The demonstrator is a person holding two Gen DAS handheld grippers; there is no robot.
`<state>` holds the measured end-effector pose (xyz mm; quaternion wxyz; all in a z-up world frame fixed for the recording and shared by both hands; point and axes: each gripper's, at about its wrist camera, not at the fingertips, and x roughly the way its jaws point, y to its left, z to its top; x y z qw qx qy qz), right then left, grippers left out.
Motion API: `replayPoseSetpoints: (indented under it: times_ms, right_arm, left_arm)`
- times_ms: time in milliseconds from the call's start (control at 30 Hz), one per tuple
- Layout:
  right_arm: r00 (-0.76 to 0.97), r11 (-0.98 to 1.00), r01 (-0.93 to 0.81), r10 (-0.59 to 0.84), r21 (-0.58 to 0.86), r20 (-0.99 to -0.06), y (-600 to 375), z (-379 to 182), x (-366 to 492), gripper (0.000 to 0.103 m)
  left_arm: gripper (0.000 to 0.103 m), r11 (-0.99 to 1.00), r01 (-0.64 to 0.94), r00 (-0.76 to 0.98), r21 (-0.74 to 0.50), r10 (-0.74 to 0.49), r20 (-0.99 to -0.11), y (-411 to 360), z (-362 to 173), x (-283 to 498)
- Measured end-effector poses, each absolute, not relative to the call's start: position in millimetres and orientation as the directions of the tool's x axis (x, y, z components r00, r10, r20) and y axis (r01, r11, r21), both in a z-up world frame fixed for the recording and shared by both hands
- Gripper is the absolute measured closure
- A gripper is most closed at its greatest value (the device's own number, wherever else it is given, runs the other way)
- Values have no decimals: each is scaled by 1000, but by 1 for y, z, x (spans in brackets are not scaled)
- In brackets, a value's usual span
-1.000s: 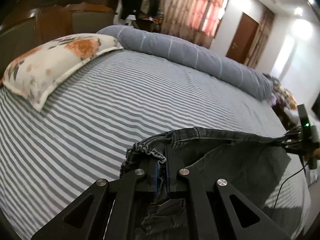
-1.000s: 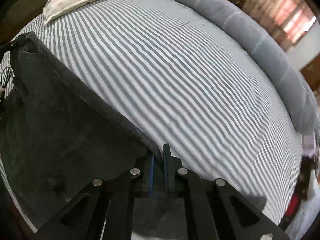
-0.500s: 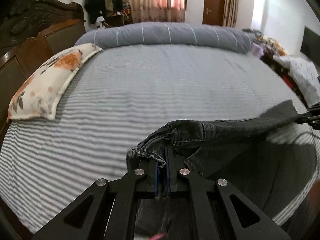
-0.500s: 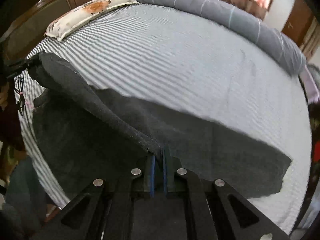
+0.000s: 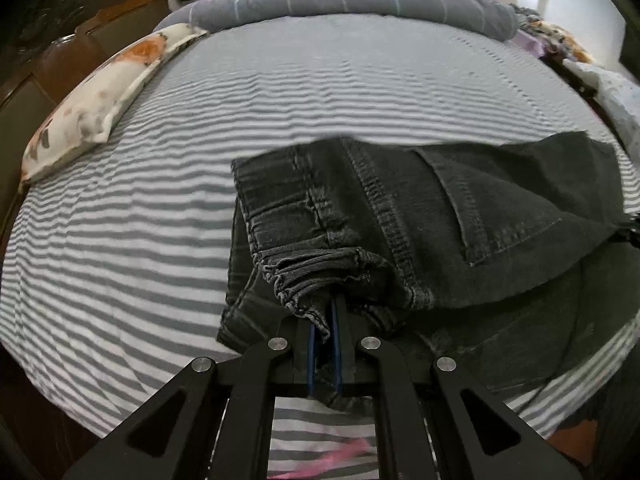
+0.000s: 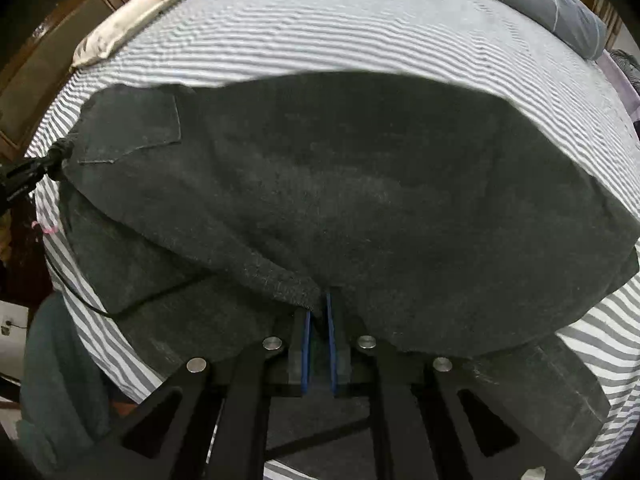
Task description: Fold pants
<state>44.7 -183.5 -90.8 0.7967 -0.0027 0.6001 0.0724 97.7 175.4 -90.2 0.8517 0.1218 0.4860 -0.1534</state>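
Note:
Dark grey denim pants point(image 5: 420, 216) lie spread on the striped bed, folded over on themselves, with a back pocket and the waistband facing up. My left gripper point(image 5: 324, 320) is shut on the bunched waistband edge near the bed's front. In the right wrist view the pants point(image 6: 360, 184) fill most of the frame. My right gripper point(image 6: 318, 312) is shut on the folded edge of the leg fabric. The left gripper's tip point(image 6: 36, 168) shows at the far left, holding the pocket end.
The grey-and-white striped bedsheet point(image 5: 140, 208) covers the bed. A floral pillow point(image 5: 104, 92) lies at the left by the wooden headboard point(image 5: 60, 60). A rolled grey duvet point(image 5: 352, 0) lies along the far side. A thin black cable point(image 6: 120, 300) crosses the pants.
Both grippers have swung the held pants forward and down onto the bed. The fabric now lies folded over flat instead of hanging stretched between the grippers.

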Motion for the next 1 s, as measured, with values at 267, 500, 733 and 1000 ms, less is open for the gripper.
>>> replayPoseSetpoints:
  times_ms: [267, 500, 733, 1000]
  right_arm:
    - [368, 988, -20, 153, 156, -917, -185, -67, 28, 63]
    - [481, 947, 36, 263, 319, -836, -212, -22, -20, 63]
    - [518, 893, 106, 326, 438, -791, -218, -24, -46, 62]
    - [492, 880, 110, 355, 461, -795, -210, -45, -49, 62]
  left_arm:
    - [56, 955, 285, 455, -79, -207, -866, 204, -73, 96]
    - [48, 936, 206, 498, -285, -351, -793, 248, -29, 62]
    - [48, 834, 113, 411, -540, -534, -739, 238, -32, 65]
    - [48, 727, -66, 332, -684, -630, -702, 220, -74, 88]
